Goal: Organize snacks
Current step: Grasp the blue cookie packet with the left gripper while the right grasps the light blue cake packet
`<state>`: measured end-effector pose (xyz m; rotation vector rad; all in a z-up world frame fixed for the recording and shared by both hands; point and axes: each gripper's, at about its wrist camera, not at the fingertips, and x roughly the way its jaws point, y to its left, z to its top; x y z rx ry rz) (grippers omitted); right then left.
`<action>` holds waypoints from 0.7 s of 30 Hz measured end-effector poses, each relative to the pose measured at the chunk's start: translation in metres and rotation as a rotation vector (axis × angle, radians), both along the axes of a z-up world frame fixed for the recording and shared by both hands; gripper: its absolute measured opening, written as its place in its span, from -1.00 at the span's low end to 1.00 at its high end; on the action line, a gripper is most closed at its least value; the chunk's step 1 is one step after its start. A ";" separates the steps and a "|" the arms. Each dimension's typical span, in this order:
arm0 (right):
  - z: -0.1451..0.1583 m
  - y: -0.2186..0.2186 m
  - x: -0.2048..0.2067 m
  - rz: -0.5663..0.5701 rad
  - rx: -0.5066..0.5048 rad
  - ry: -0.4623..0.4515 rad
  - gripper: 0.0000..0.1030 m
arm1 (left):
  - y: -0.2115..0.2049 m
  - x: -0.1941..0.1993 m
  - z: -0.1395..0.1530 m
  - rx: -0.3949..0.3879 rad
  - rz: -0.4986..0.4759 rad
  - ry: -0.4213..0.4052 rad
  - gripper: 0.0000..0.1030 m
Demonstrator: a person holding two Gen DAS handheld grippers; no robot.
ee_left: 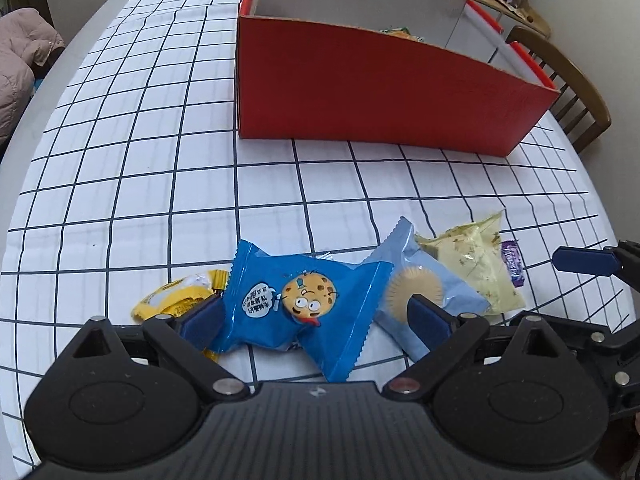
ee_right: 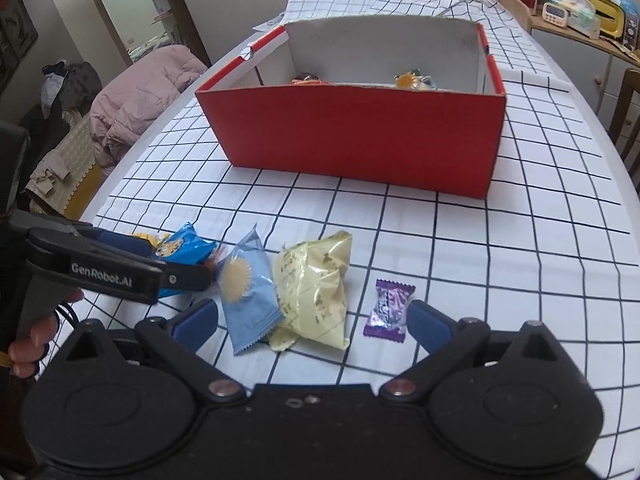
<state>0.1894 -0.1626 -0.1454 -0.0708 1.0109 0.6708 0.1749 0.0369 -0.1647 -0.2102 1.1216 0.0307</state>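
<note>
Closest to us in the left wrist view, the left tongs (ee_left: pixel 316 314) stand wide apart around the bright blue cookie packet (ee_left: pixel 300 300), one finger at each end, not clamped as far as we can tell. A yellow packet (ee_left: pixel 176 298) sits just left of it, partly under the left finger. The pale blue biscuit packet (ee_right: pixel 246 286) lies to the right, overlapping the pale yellow-green pouch (ee_right: pixel 316 288). Right tongs (ee_right: pixel 314 318) are also wide, holding nothing, low over the bench (ee_right: pixel 520 260) with its grid-pattern cloth; the pale blue packet, the pouch and a small purple candy (ee_right: pixel 388 306) lie between their fingers, the candy just beside the right finger. A hand (ee_right: pixel 28 344) grips the left tool at the frame's left edge. Farther back the red cardboard box (ee_right: pixel 352 136) stands open on the bench, a few snacks inside (ee_right: pixel 414 80). Beyond, a pink padded coat (ee_right: pixel 136 100) on a chair and a cluttered shelf (ee_right: pixel 580 12).
</note>
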 end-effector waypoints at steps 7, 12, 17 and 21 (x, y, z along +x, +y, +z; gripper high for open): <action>-0.005 0.011 0.003 0.047 0.007 0.004 0.86 | 0.006 0.005 -0.005 0.000 0.032 0.021 0.59; -0.004 0.018 -0.001 0.084 -0.014 -0.029 0.86 | 0.016 0.005 -0.008 -0.015 0.068 0.029 0.16; -0.008 0.015 0.009 0.035 -0.012 -0.029 0.81 | 0.023 0.002 -0.007 -0.032 0.096 0.017 0.03; -0.009 0.015 0.013 0.018 0.010 -0.021 0.70 | 0.030 0.000 -0.005 -0.064 0.131 0.009 -0.05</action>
